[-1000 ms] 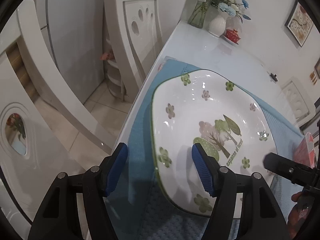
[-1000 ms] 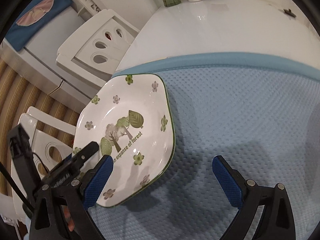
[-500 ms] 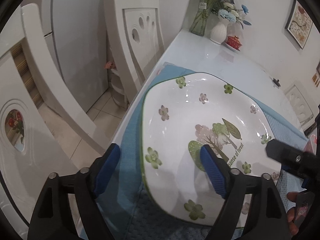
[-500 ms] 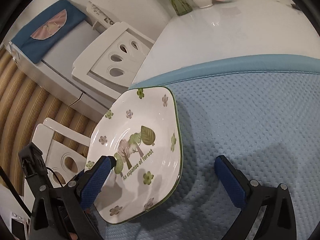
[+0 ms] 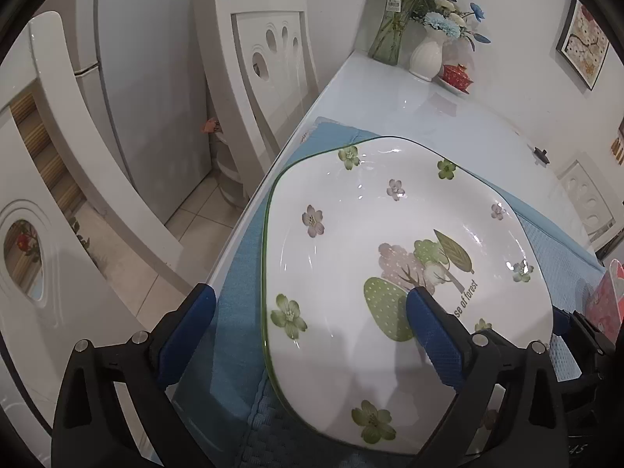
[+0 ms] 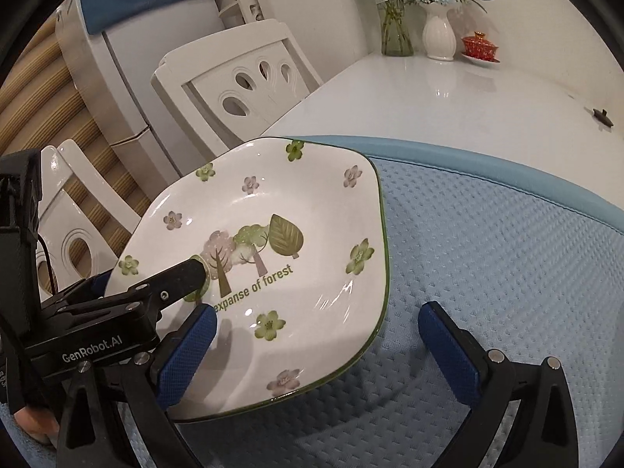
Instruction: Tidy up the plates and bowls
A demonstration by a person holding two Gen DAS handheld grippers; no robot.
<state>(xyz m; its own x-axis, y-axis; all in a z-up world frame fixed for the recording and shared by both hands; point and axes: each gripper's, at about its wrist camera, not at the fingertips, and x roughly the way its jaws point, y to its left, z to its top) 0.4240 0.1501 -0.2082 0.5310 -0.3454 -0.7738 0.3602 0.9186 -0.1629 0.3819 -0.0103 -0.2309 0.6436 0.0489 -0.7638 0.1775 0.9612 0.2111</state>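
Plate sits on the blue mat at the bench edge, chair side, part of its rim overhanging the mat's left edge. It looks flat, not tilted.

Our left gripper is opening, jaws near full spread. One pad is out past the plate's left rim over the mat, the other over the tree print; no pressure on the plate that we can see. So the rim is between the fingers but nothing is held.

Our right gripper is wide open too, empty, straddling the plate's near right corner: one pad over the glaze, the other over bare mat.

Handling, our read: glazed ceramic, stiff, fairly heavy, glossy so likely slippery, chips if dropped. The shallow raised rim is the only real purchase. We'd pinch across the rim at a corner, pad above and pad below. The mat's cushion should let a finger slide under. Overhang near the bench edge is the risk.
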